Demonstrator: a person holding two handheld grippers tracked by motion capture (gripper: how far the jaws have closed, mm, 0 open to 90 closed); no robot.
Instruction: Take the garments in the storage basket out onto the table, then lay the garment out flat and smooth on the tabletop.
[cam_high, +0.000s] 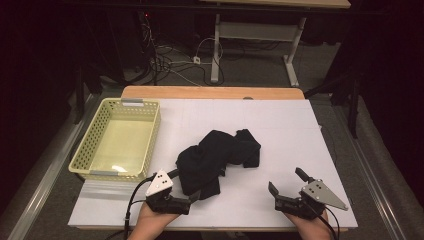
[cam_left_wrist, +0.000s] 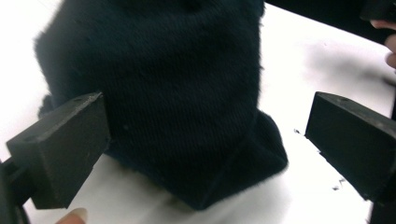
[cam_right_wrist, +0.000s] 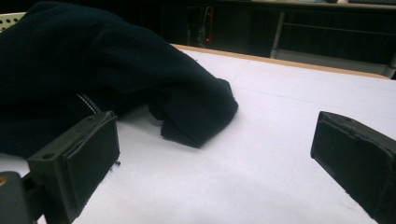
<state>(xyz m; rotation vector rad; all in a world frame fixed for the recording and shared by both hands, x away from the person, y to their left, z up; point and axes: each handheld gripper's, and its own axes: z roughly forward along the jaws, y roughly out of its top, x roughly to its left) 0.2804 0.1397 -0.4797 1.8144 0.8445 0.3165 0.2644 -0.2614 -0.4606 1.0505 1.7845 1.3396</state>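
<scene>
My left hand (cam_high: 150, 220) comes in low at the near edge of the table, gripping the left gripper (cam_high: 186, 192) so that it points forward and a little to the right, its grey three-cornered plate facing up. My right hand (cam_high: 310, 225) sits at the same near edge, well to the right, with the right gripper (cam_high: 285, 181) angled forward and to the left, toward the middle of the white table top (cam_high: 280, 130).

The black garment (cam_high: 217, 157) lies crumpled in a heap near the middle of the table, closer to my left side. Its near corner reaches down to my left gripper. In the left gripper view the jaws stand wide apart, released, and the dark knitted cloth (cam_left_wrist: 177, 93) fills the space ahead of them, its lower corner hanging between the two jaws; I cannot tell whether the cloth touches the left jaw or merely lies just beside it.

My right gripper is also spread open and holds nothing. In the right gripper view the garment (cam_right_wrist: 93, 79) lies ahead and to the left, a folded end resting on the table beyond the left jaw, apart from it.

A pale yellow perforated basket (cam_high: 95, 135) stands at the table's left side, beside the garment.
</scene>
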